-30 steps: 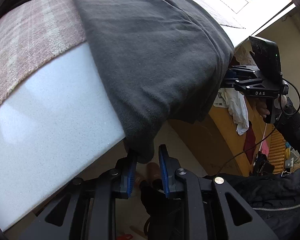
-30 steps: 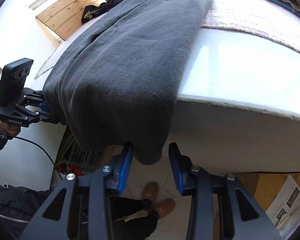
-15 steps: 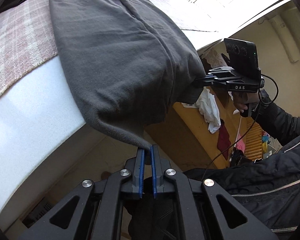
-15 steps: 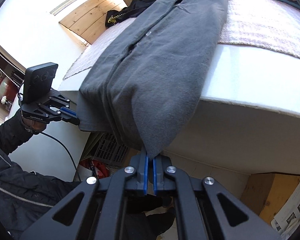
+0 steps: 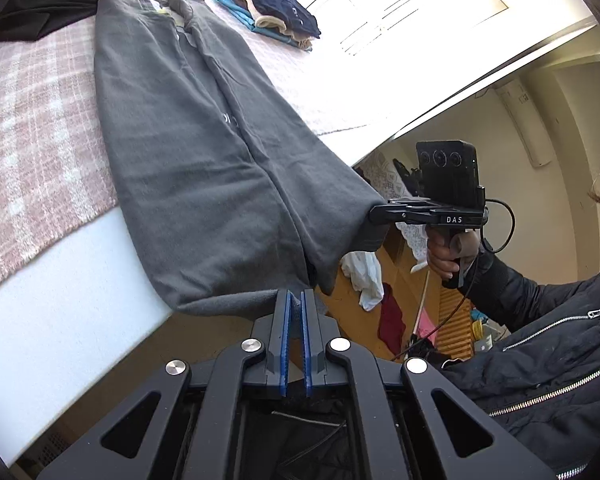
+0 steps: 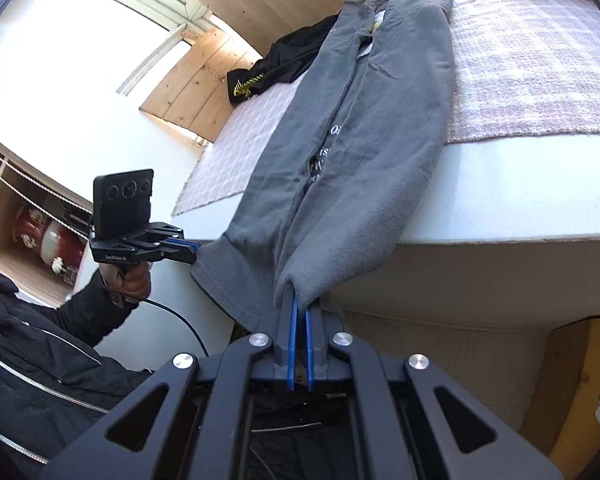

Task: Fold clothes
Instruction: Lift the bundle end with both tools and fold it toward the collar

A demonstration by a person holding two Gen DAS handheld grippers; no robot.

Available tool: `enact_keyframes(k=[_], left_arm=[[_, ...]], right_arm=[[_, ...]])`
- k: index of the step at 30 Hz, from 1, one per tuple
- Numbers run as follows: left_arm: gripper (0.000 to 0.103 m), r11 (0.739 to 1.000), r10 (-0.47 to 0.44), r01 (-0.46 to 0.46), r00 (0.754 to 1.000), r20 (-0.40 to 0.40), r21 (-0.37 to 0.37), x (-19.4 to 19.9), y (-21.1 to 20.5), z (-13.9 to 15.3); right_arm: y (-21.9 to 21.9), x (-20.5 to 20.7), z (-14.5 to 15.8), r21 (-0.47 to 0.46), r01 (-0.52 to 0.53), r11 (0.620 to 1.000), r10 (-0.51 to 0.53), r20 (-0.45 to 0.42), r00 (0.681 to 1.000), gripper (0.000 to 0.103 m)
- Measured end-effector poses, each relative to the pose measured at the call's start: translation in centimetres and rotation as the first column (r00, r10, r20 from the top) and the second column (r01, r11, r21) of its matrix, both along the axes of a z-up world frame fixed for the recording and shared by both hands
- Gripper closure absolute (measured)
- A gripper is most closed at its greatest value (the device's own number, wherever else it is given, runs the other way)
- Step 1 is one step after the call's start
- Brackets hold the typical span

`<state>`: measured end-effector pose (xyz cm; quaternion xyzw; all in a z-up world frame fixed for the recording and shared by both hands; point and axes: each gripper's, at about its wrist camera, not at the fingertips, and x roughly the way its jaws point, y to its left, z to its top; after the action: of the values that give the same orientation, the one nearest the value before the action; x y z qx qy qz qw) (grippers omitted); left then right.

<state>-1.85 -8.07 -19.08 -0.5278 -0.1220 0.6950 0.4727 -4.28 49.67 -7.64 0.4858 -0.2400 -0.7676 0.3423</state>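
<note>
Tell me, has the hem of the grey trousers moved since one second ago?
Yes. The grey trousers hem, which hung below the mattress edge, is lifted up level with it, clamped by left gripper and right gripper.

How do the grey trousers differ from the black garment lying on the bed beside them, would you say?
The grey trousers lie stretched out long and flat; the black garment sits crumpled in a heap. The grey trousers hang over the mattress edge, their hems pinched by the left gripper and the right gripper; the black garment lies untouched. Both rest on the pink blanket.

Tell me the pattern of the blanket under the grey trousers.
Pink-and-white checks on the blanket, clearest in the left wrist view.
</note>
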Motion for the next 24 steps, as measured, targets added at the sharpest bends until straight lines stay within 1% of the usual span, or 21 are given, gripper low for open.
enact_keyframes(k=[1, 3, 4, 5, 6, 7, 8, 10, 12, 14, 16, 18, 19, 20, 22, 24], left_arm=[[0.103, 1.000, 0.006, -0.006, 1.000, -0.004, 0.016, -0.5, -0.1, 0.3], [0.103, 0.999, 0.017, -0.017, 1.000, -0.007, 0.032, -2.3, -0.3, 0.9], [0.103, 0.999, 0.024, -0.024, 1.000, -0.013, 0.023, -3.4, -0.3, 1.0], [0.103, 0.999, 0.032, -0.032, 0.999, -0.026, -0.002, -4.3, -0.2, 0.8], [0.103, 1.000, 0.020, -0.020, 0.999, -0.030, -0.023, -5.0, 0.1, 0.5], [0.103, 0.999, 0.011, -0.012, 1.000, -0.023, -0.039, -5.4, 0.1, 0.3], [0.103, 0.999, 0.005, -0.005, 1.000, -0.013, -0.054, -5.7, 0.0, 0.1], [0.103, 0.997, -0.016, 0.017, 1.000, 0.016, -0.080, -4.7, -0.3, -0.4], [0.103, 0.992, -0.023, 0.025, 1.000, 0.019, -0.125, -2.9, -0.8, -0.9], [0.103, 0.989, -0.029, 0.035, 0.999, 0.045, -0.141, -1.1, -0.8, -1.8], [0.103, 0.983, -0.030, 0.041, 0.998, 0.064, -0.177, 0.3, -0.4, -3.2], [0.099, 0.971, -0.040, 0.051, 0.998, 0.048, -0.234, 1.4, 0.3, -4.3], [0.094, 0.966, -0.039, 0.049, 0.998, 0.047, -0.253, 1.7, 0.5, -4.9], [0.091, 0.962, -0.036, 0.047, 0.998, 0.047, -0.270, 2.0, 0.7, -5.5], [0.091, 0.953, -0.030, 0.042, 0.999, 0.042, -0.300, 2.3, 0.9, -6.5], [0.085, 0.945, -0.023, 0.032, 0.999, 0.032, -0.325, 2.3, 1.0, -7.3]], right_arm=[[-0.4, 0.6, 0.0, -0.033, 0.020, 0.999, -0.020, 0.008, 1.000, 0.100], [-2.9, 2.8, -1.1, -0.096, 0.062, 0.994, -0.058, 0.037, 0.998, 0.100], [-3.9, 2.6, -1.5, -0.111, 0.085, 0.990, -0.079, 0.061, 0.995, 0.100], [-4.8, 2.3, -1.9, -0.125, 0.109, 0.986, -0.099, 0.085, 0.991, 0.100], [-6.0, 1.8, -2.3, -0.135, 0.126, 0.983, -0.110, 0.117, 0.987, 0.100], [-7.1, 1.0, -2.8, -0.130, 0.127, 0.983, -0.108, 0.149, 0.983, 0.100], [-7.6, 0.6, -3.1, -0.109, 0.115, 0.987, -0.096, 0.163, 0.982, 0.100], [-8.4, 0.5, -3.4, -0.064, 0.073, 0.995, -0.060, 0.177, 0.982, 0.099], [-11.2, 1.1, -4.8, -0.026, 0.026, 0.999, -0.020, 0.204, 0.979, 0.099], [-12.5, 2.3, -5.8, 0.001, -0.008, 1.000, 0.007, 0.237, 0.971, 0.099], [-13.2, 3.7, -6.9, 0.017, -0.027, 0.999, 0.021, 0.265, 0.964, 0.099], [-13.9, 4.7, -8.0, 0.032, -0.041, 0.999, 0.030, 0.286, 0.958, 0.099], [-13.9, 4.9, -8.4, 0.045, -0.041, 0.998, 0.026, 0.292, 0.956, 0.099], [-13.7, 5.0, -8.7, 0.053, -0.035, 0.998, 0.017, 0.300, 0.954, 0.099], [-13.7, 5.3, -9.3, 0.049, -0.030, 0.998, 0.012, 0.319, 0.948, 0.099], [-13.9, 5.7, -9.3, 0.068, -0.041, 0.997, 0.017, 0.313, 0.950, 0.099]])
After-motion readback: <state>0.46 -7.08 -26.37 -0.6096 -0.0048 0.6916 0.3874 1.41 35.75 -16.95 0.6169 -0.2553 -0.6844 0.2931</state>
